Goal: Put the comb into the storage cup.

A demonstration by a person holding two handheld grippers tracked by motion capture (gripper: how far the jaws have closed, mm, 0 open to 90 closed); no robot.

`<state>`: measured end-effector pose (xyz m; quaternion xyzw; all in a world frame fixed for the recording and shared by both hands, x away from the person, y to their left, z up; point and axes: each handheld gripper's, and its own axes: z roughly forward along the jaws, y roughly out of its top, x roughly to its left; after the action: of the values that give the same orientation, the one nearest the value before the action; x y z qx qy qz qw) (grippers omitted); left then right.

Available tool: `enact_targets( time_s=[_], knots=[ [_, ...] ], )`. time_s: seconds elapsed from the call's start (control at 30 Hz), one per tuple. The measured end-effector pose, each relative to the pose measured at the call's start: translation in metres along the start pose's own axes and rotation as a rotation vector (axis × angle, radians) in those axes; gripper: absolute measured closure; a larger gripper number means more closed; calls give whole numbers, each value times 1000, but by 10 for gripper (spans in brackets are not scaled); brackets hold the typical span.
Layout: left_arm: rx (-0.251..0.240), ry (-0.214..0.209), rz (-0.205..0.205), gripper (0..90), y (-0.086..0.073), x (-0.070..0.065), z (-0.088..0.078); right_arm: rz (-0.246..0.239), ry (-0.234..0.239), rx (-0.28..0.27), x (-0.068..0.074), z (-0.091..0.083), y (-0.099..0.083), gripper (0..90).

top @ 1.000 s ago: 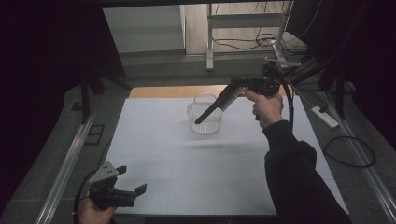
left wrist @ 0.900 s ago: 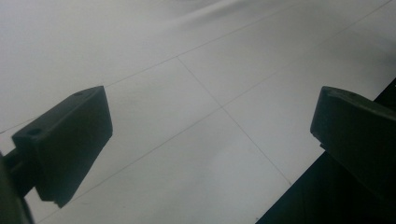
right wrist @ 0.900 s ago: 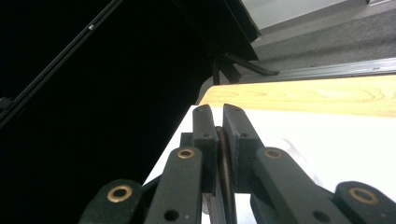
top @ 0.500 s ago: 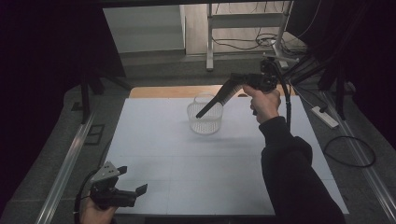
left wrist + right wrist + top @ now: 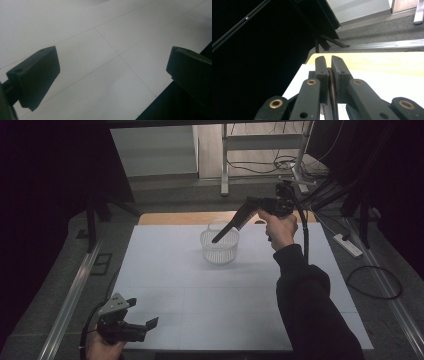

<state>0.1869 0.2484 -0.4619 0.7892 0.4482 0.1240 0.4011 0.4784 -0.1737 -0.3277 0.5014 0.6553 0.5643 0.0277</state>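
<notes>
My right tongs [image 5: 216, 240] stay clamped on a dark strap [image 5: 332, 87], held over the basket [image 5: 220, 246] near the tabletop's [image 5: 165, 270] far edge, presumably for dropping in. My left tongs [image 5: 152, 322] rest apart at the near-left corner.

Dim scene overall; the white table top [image 5: 175, 270] is the brightest surface in the high view, lit evenly from above. To its left and right the surroundings fall into near-black, with no detail in the curtained areas. Beyond the table's far edge, the floor is moderately lit. The basket [image 5: 219, 246] on the table casts a soft, faint shadow toward the near edge. The high view is slightly grainy and soft.

Left gripper view: table sharp enough to show seams, jaws dark and blurred, flat grey light, no glare.

Right gripper view: jaws in focus, left half black, table's far edge mildly overexposed.
</notes>
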Motion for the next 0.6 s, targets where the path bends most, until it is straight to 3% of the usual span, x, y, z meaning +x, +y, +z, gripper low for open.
enact_targets(
  time_s=[0.6],
  knots=[
    [31, 19, -8, 0, 1, 0, 1, -31, -37, 2, -4, 21, -6, 841]
  ],
)
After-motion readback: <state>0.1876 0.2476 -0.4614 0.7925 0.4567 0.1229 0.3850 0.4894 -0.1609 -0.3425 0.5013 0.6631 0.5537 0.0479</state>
